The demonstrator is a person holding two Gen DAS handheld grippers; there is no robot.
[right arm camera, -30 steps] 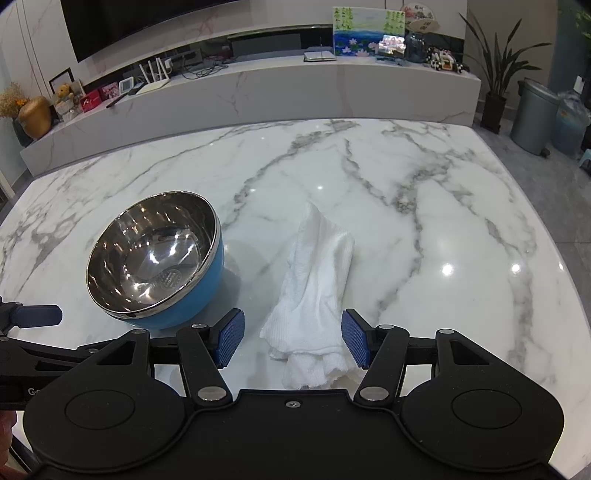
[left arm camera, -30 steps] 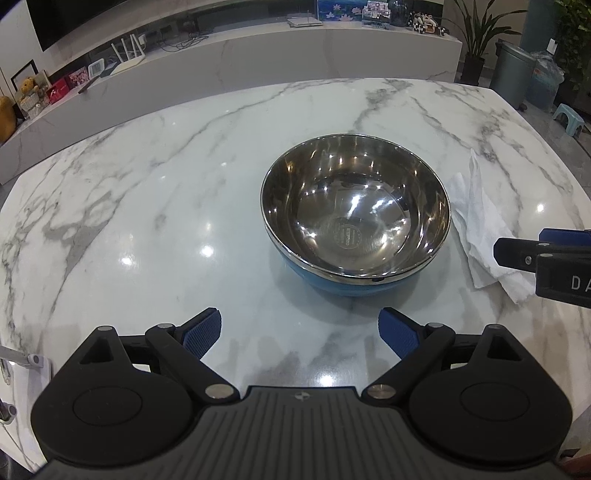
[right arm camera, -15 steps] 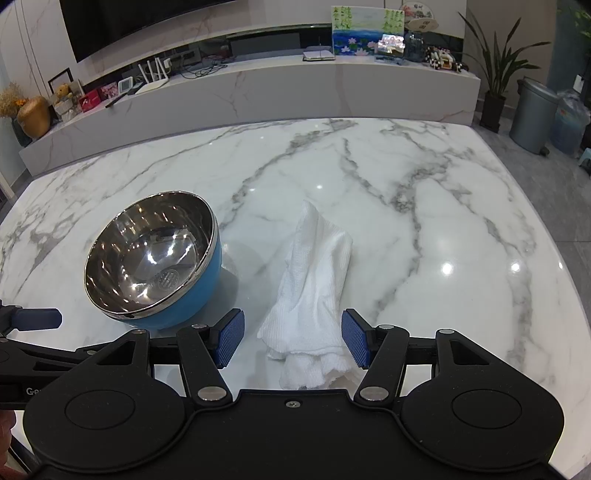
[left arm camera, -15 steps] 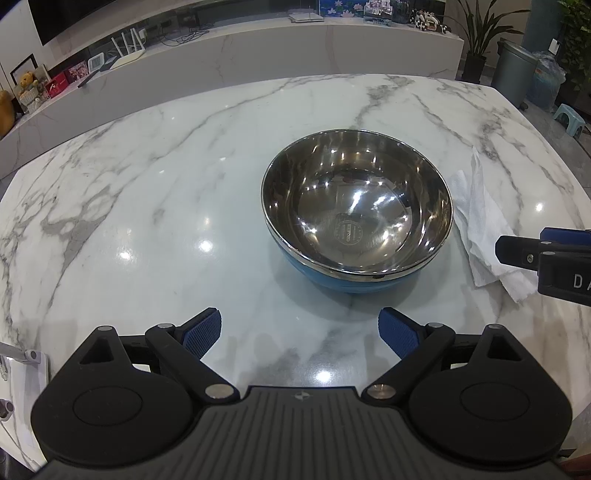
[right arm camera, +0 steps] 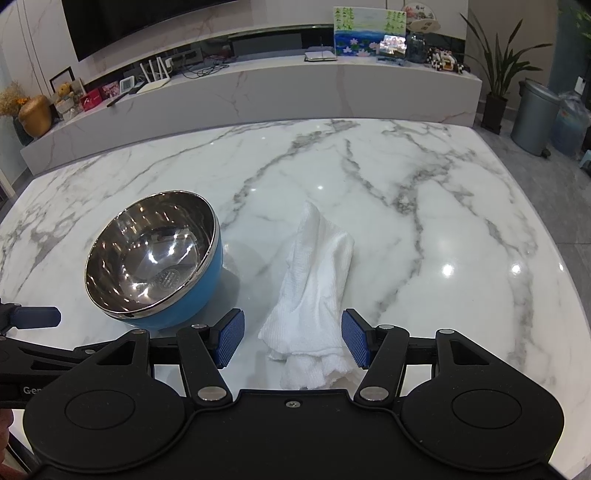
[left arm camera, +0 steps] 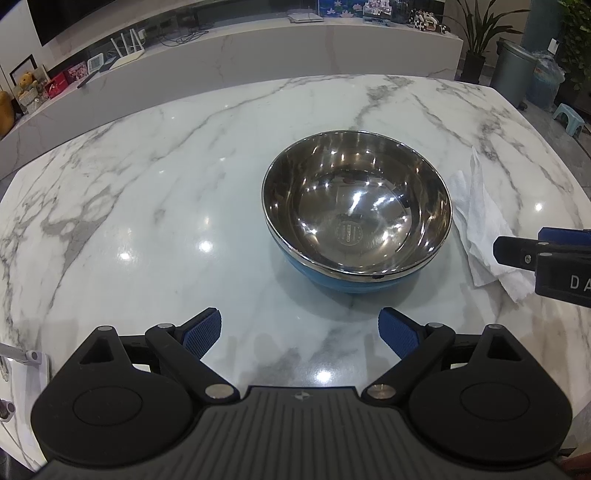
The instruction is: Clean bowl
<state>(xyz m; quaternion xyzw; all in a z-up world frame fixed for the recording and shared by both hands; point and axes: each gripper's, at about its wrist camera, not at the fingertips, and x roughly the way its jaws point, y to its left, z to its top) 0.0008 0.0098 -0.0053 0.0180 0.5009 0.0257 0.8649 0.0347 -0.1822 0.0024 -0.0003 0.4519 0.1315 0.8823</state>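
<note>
Right tongs spread, straddling white cloth.

We're in a home living room. A marble table sits near; beyond it, a television above a media console. A potted plant stands far right.

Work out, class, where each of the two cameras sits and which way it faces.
Left wrist: on the left gripper, facing forward over the table at the bowl; its open fingers show.
Right wrist: on the right gripper, facing the white cloth between its open fingers.
Shared: bowl, cloth, table, and each other's gripper at the frame edge.
</note>
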